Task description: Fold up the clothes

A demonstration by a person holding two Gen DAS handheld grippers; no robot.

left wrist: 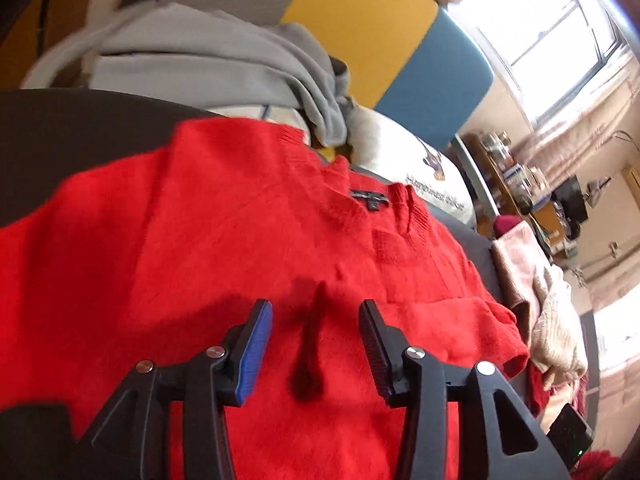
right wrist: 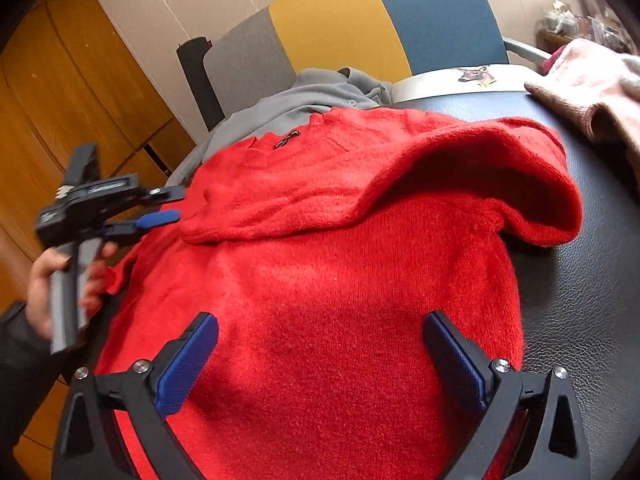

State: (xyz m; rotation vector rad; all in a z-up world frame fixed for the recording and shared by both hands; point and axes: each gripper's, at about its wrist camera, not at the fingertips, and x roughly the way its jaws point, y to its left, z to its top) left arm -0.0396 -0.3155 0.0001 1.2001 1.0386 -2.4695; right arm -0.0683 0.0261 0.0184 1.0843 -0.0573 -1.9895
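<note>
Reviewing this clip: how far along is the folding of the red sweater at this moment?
Done: the red sweater lies spread on the dark surface, and one sleeve is already folded across its chest. In hand: nothing; the left gripper and right gripper are both open above the knit. Left: the remaining folds, then the grey garment and pink garment nearby, which look unfolded.

We see a chair back (right wrist: 352, 28) panelled in grey, yellow and blue behind a black leather-look table (right wrist: 592, 280), orange wooden cabinet doors (right wrist: 60, 92) on one side, and bright, sunlit windows (left wrist: 560, 32) above a cluttered shelf (left wrist: 516, 176).
</note>
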